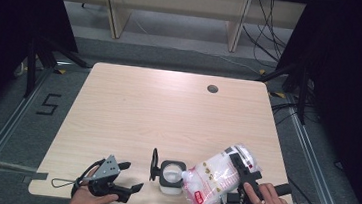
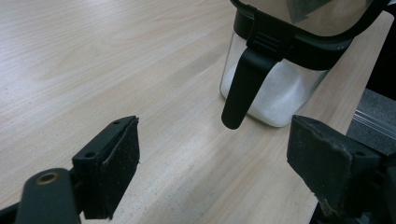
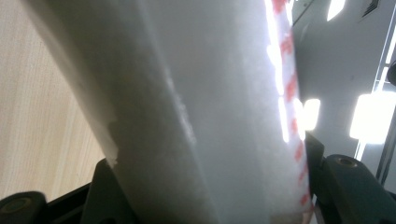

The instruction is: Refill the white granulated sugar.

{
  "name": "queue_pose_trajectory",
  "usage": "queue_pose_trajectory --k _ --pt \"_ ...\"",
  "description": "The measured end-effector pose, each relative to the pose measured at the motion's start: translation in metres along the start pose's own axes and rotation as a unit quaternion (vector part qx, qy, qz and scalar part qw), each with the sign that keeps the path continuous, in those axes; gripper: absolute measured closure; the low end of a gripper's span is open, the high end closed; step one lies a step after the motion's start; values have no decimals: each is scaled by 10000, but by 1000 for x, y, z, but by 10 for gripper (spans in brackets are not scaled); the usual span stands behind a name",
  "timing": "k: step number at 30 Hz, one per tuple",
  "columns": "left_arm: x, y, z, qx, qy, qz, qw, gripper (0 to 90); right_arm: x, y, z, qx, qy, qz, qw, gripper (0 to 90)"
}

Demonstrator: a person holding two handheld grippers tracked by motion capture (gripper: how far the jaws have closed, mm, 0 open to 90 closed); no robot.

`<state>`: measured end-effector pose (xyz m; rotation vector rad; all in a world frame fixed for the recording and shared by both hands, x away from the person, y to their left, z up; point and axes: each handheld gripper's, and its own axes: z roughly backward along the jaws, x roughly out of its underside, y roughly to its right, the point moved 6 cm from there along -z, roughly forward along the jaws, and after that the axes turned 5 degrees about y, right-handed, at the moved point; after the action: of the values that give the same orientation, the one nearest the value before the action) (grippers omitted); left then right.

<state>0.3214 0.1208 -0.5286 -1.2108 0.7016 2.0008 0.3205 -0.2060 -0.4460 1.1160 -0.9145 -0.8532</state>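
Observation:
A clear plastic bag (image 1: 214, 178) of white grains with red print hangs tilted over the front of the table, its lower corner at the mouth of a small jar (image 1: 171, 177). My right gripper (image 1: 240, 170) is shut on the bag, and the bag (image 3: 210, 112) sits between its two jaws. The jar (image 2: 275, 79) is clear with a black rim, its black lid (image 1: 154, 163) flipped up on the left, and it holds white grains. My left gripper (image 1: 130, 176) stands open near the front edge, left of the jar, with nothing between its pads (image 2: 116, 163).
The wooden table (image 1: 168, 111) has a round cable hole (image 1: 213, 89) at the back right. Its front edge runs just below both hands. Black tripod legs (image 1: 42, 58) stand on the floor at both sides, and pale shelving (image 1: 177, 11) stands beyond the table.

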Motion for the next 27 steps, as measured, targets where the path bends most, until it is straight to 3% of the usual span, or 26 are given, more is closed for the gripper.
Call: queue_pose_trajectory --k 3,4,5,9,10,11,13,15,16,17,18,19,20,21,23,25,27 --pt "0 1 0 -39 20 143 9999 166 0 1 0 12 12 29 10000 444" --pt "-1 0 -1 -38 29 100 9999 166 0 1 0 9 13 29 10000 444" --pt "0 -3 0 -29 -31 -111 9999 166 0 0 0 5 -1 8 10000 444" --pt "0 1 -1 -39 36 166 9998 166 0 1 0 -28 -23 55 10000 444" --pt "0 0 0 -61 16 89 9999 166 0 1 1 -39 -30 45 10000 444" --pt "0 -3 0 -22 -28 -130 9999 166 0 1 0 13 11 35 10000 444" --pt "0 1 0 -11 -4 100 9999 166 0 1 1 -37 -31 49 10000 444" --pt "-1 -1 0 -10 16 -8 10000 166 -1 2 1 -66 -67 127 9999 444" --pt "0 -2 0 -61 -48 -58 10000 166 0 1 2 -84 -108 24 9999 444" --pt "0 0 -1 -11 39 7 10000 166 -1 2 1 -64 -41 122 9999 443" --pt "1 1 0 -18 -26 96 9999 166 -1 2 1 -82 -60 126 9999 444" --pt "1 1 0 -25 -15 105 9999 166 1 -4 3 -64 -182 -284 9994 444" --pt "-1 -1 0 -15 7 -17 10000 166 1 -2 3 -105 -189 -131 9997 444" --pt "-1 0 -1 -12 36 43 10000 166 -1 2 2 -113 -115 98 9998 444" --pt "0 0 -1 -6 52 17 10000 166 1 -2 3 -90 -164 -110 9998 444" --pt "0 1 0 -15 7 108 9999 166 0 0 3 -108 -152 -8 9998 444" --pt "-1 -1 0 -13 9 -1 10000 166 1 -1 3 -89 -165 -69 9998 444"
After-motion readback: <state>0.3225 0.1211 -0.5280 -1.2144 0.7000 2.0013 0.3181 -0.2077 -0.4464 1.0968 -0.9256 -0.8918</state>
